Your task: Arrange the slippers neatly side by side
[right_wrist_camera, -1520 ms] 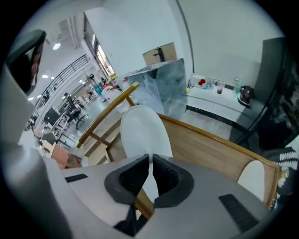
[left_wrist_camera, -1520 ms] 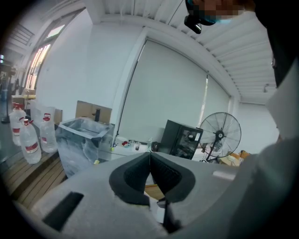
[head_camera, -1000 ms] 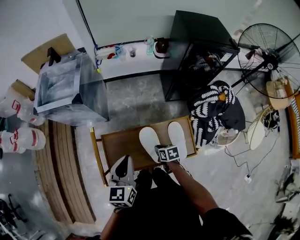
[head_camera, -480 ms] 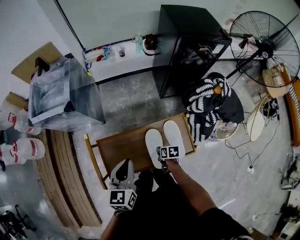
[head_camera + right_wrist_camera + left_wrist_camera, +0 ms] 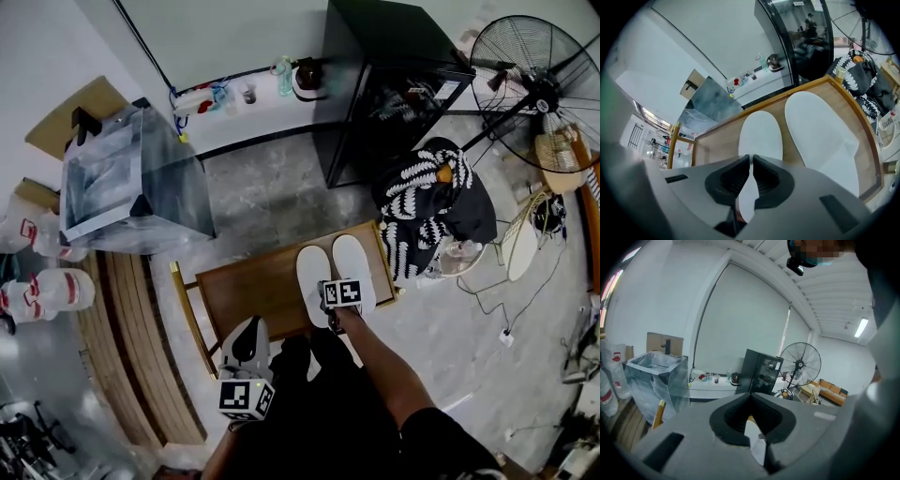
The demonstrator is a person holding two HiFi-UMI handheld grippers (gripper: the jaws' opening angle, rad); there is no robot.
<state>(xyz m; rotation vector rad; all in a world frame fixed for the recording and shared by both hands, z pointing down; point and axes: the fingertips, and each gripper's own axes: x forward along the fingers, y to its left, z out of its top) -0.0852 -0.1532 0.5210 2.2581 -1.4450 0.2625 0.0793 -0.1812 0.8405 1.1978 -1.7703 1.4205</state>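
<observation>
Table (image 5: 246, 292), low, wooden, raised rim: the one landmark here

Slippers, both white, both on the table's right half. Left slipper (image 5: 312, 279) and right slipper (image 5: 353, 268) lie side by side, long edges close, a thin strip of wood between them, toes toward the table's far edge. The right slipper sits slightly further toward that edge and close to the right rim; from the right gripper view the pair looks near parallel, heels not quite level

Right gripper (image 5: 751, 161): at the table's near edge, over the heel end of the left slipper. Jaws drawn together, only a hairline gap at the tips; the white of the slipper shows behind them. Nothing seen pinched, though contact with the heel edge can't be ruled out

Left gripper (image 5: 751, 398): off the table, short of its near left corner, raised and aimed across the room. Jaws together, nothing between them

Judgement: task close to done. Pair is together, same way round. What may remain is a small nudge to level the heels, then drawing the right gripper clear
</observation>
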